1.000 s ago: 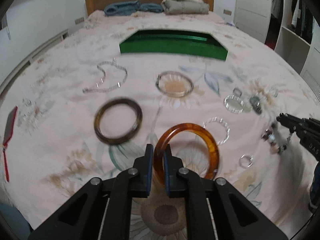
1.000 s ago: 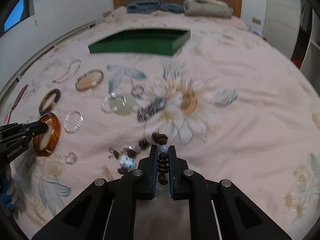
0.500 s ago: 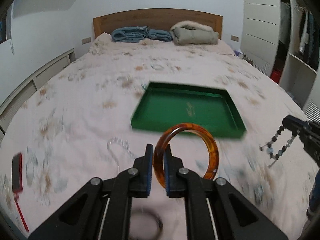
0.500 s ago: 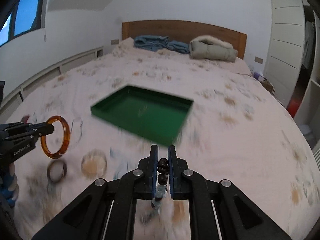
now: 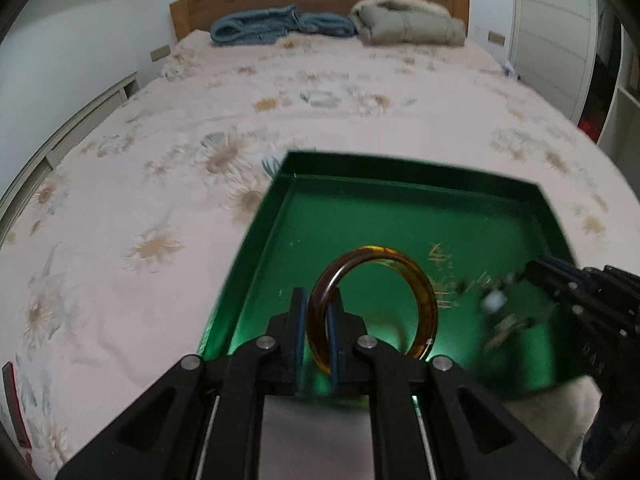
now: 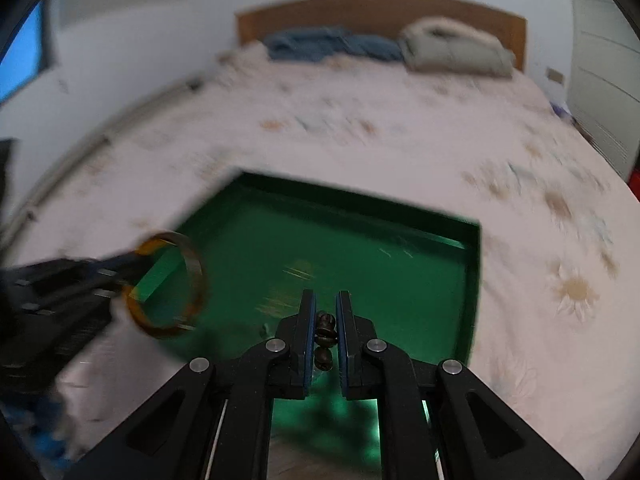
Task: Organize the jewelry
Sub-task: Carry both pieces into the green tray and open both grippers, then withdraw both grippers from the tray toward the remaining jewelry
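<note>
My left gripper (image 5: 318,300) is shut on an amber bangle (image 5: 424,296), which stands upright over the near left part of the green tray (image 5: 400,196). In the right wrist view the same bangle (image 6: 196,272) hangs at the left above the tray's (image 6: 474,280) near corner. My right gripper (image 6: 325,300) is shut on a dark wooden bead bracelet (image 6: 325,330), held over the tray's near side. In the left wrist view the right gripper (image 5: 532,270) enters from the right with the blurred bead bracelet (image 5: 494,304) dangling over the tray floor.
The tray lies on a bed with a flowered pink cover (image 5: 160,184). Folded blue clothes (image 5: 260,28) and a beige jacket (image 5: 408,24) rest by the wooden headboard. White wardrobe doors (image 5: 552,32) stand at the right. A red item (image 5: 14,404) lies at the bed's near left.
Both grippers have travelled up the bed with their loads, from above the scattered jewelry to above the green tray. The loose bangles and rings have dropped out of view.
</note>
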Motion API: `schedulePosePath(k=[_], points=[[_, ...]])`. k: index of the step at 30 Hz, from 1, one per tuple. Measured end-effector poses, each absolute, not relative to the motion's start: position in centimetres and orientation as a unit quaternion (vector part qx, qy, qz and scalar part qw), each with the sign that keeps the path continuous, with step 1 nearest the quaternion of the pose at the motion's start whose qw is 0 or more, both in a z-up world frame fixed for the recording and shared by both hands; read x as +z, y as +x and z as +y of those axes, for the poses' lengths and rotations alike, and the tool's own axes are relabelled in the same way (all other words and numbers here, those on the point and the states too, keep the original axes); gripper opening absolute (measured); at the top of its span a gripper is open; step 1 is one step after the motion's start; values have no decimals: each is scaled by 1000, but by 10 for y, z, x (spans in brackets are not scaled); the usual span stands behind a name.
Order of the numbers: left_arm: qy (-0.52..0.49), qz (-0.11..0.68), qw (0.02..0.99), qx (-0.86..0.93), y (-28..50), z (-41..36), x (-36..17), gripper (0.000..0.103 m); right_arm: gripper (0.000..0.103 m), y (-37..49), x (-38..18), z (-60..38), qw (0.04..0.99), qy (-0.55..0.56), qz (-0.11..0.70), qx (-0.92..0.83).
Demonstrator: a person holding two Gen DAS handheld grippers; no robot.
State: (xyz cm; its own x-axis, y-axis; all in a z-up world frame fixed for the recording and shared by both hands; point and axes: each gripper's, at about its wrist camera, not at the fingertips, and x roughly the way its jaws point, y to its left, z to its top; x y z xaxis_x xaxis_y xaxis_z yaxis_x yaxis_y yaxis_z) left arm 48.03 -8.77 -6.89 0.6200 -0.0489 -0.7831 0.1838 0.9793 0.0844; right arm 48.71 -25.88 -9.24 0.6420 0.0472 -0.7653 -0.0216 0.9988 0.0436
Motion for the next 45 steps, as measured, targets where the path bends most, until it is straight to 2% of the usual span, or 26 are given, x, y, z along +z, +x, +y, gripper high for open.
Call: schedulePosePath(k=[8,9,10,11,12,20,23,28,37,45], points=[[68,454,887,-54,498,-82,-100,10,12,496,-120,-279,894,7,449,0],[66,453,887,-57,498,-81,-100,11,15,496,-119,-278,893,4,451,4],[63,454,886,-64,499,-81,-98,11,29,493,-118,-276,892,0,452,5],[59,456,885,-69,498,-80,-96,11,38,491,-114,-273,894,-8,448,6],[55,453,887,-75,495,-78,-90,12,41,488,-110,-272,896,-16,443,3],[51,390,915,-87,421,-46,-17,14,42,416,-34,-274,927,2,374,32],[51,373,922,-94,373,-24,9,14,42,354,-2,-273,936,8,346,64],[53,358,926,-104,280,15,32,14,42,259,20,-266,940,7,326,102],[39,378,921,-86,170,75,13,14,41,139,-12,-237,926,3,351,139],[20,404,910,-90,138,93,-17,15,39,121,-60,-207,905,24,390,167]])
